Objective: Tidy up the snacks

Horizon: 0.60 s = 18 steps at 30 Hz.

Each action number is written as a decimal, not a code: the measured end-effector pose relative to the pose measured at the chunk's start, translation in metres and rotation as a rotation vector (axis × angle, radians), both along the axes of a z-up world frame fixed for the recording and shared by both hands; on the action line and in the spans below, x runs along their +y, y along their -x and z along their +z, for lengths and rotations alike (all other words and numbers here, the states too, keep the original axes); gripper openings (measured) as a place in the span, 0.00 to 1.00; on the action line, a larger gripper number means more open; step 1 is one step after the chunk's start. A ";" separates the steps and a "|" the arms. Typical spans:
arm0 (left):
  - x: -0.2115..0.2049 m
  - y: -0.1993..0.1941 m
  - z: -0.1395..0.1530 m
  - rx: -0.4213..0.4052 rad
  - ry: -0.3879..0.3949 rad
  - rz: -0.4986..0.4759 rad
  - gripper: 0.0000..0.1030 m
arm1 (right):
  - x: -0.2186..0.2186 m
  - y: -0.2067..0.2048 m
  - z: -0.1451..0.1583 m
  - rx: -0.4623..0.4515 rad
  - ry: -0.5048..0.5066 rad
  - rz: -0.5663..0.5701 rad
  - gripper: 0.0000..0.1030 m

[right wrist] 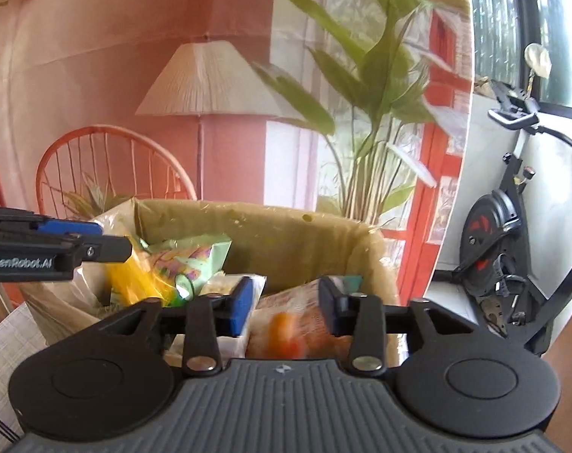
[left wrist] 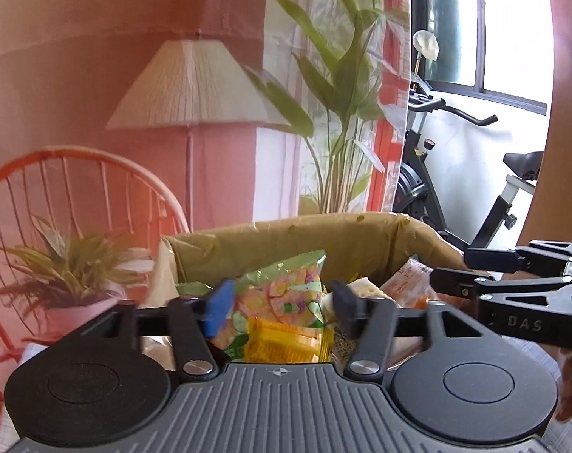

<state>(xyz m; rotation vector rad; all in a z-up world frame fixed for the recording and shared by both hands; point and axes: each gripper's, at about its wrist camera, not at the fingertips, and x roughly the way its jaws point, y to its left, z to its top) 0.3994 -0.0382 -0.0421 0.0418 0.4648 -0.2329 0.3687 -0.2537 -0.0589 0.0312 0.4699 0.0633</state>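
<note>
Brown box [left wrist: 286,241] in the middle holds the snacks. My left gripper [left wrist: 282,307] and right gripper [right wrist: 286,304] hang wide and empty over it. I think picking comes next: close on the green bag [left wrist: 286,287].

Snack packets [left wrist: 282,302] are lying in the box [left wrist: 323,238], w/ a potted plant [left wrist: 74,275] sitting to its left, lamp [left wrist: 191,90] & tall plant [left wrist: 339,87] standing behind, exercise bike [left wrist: 475,173] standing behind-right.
</note>
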 end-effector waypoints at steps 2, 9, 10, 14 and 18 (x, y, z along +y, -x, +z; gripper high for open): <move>0.001 0.006 0.008 -0.011 -0.002 0.006 0.71 | -0.001 0.005 0.006 -0.007 -0.009 -0.007 0.54; 0.009 0.045 0.038 -0.074 0.006 0.018 0.89 | 0.003 0.031 0.036 -0.046 -0.033 -0.008 0.83; 0.010 0.052 0.042 -0.083 0.004 0.022 0.90 | 0.004 0.037 0.041 -0.053 -0.038 -0.007 0.86; 0.012 0.079 0.054 -0.110 -0.009 0.052 0.91 | 0.010 0.057 0.057 -0.063 -0.052 -0.013 1.00; 0.014 0.106 0.066 -0.151 -0.025 0.092 0.94 | 0.017 0.078 0.070 -0.073 -0.058 -0.013 1.00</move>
